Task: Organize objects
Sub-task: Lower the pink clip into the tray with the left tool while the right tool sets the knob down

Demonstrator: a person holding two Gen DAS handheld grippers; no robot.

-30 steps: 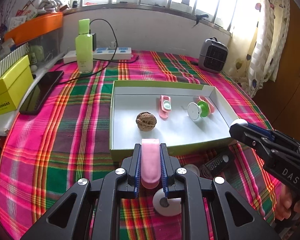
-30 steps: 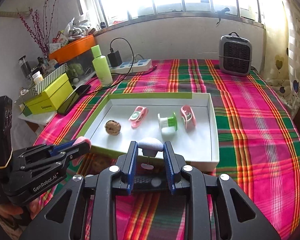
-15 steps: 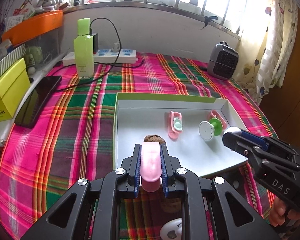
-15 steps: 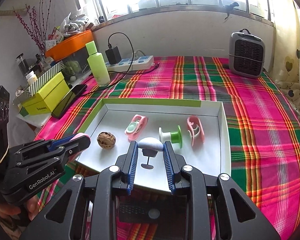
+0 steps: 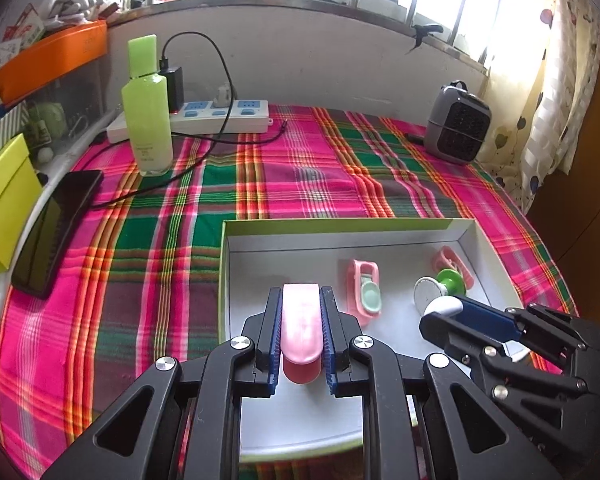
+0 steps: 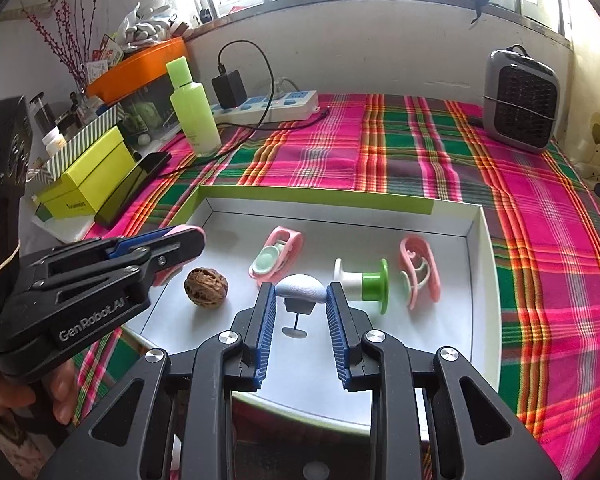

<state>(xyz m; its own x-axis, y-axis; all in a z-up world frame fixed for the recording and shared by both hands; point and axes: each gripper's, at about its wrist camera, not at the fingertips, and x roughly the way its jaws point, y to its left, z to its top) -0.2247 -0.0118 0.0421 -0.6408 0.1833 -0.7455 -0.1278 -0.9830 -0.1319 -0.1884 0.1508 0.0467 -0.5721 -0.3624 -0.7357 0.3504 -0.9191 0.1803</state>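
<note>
The left gripper is hovering level over the near left part of the white tray, its fingers clenched on a smooth pink oblong piece standing upright between them. The right gripper is reaching in over the tray's near edge, its fingers grasping a white dome-topped piece whose thin stem and small foot are hanging below, above the tray floor.

The tray, edged in green, is sitting on the plaid-covered desk. Inside the tray, a brown walnut is lying toward its left side, a pink clip with a mint disc is resting at the middle, a white and green spool is lying right of that, and a pink looped clip is sitting nearest the tray's right wall.
</note>
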